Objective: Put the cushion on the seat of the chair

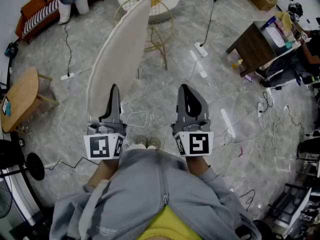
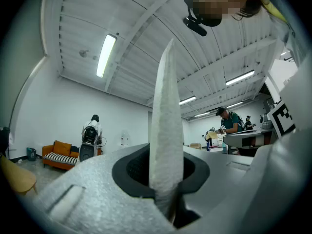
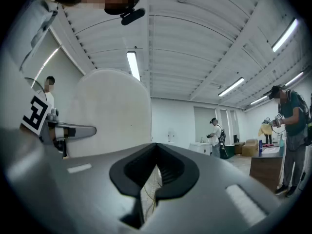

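Note:
A cream round cushion (image 1: 117, 54) stands on edge in the air, held by its lower rim. My left gripper (image 1: 114, 93) is shut on that rim; in the left gripper view the cushion (image 2: 165, 126) rises edge-on from between the jaws of the left gripper (image 2: 165, 184). The gold wire chair (image 1: 159, 36) stands on the floor beyond it, partly hidden by the cushion. My right gripper (image 1: 186, 93) hangs level beside the left, shut and holding nothing. In the right gripper view the right gripper (image 3: 153, 167) shows closed jaws, with the cushion's broad face (image 3: 112, 111) to its left.
A round wooden table (image 1: 20, 101) stands at the left and a dark side table (image 1: 252, 44) with clutter at the right. Power strips (image 1: 201, 49) and cables lie across the marble floor. An orange sofa (image 1: 35, 11) is at the far left. People (image 3: 287, 130) stand in the background.

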A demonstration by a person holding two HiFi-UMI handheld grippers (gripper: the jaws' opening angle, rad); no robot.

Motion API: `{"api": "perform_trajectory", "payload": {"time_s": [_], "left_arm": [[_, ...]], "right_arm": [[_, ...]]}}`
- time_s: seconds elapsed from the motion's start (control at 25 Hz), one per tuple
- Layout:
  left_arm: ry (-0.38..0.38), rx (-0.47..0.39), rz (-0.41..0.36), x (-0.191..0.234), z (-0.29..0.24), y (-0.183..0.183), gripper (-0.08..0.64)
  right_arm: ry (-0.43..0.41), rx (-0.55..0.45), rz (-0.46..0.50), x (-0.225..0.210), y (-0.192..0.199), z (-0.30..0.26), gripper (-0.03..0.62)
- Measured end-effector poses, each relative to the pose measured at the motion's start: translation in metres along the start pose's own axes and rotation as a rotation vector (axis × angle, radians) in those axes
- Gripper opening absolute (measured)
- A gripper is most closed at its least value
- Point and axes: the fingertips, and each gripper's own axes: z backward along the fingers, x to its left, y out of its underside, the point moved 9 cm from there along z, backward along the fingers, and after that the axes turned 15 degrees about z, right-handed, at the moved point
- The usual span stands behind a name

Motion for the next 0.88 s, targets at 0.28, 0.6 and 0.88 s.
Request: {"api": "perform_trajectory", "payload": {"time_s": [0.28, 0.6, 0.88], "left_arm": [[0.004, 0.000, -0.001, -0.019, -0.010, 0.008, 0.060], [-0.015, -0.001, -0.009, -0.016, -0.025, 0.014, 0.060], [0.005, 0.013, 0.022, -0.002, -0.067, 0.032, 0.060]], "right_arm": [[0.006, -0.009, -0.049, -0.023, 0.013, 0.002, 0.000], [-0.008, 0.003, -0.061, -0.030, 0.027, -0.010, 0.000], [0.003, 0.026, -0.048, -0.042, 0.046, -0.041, 0.000]]}}
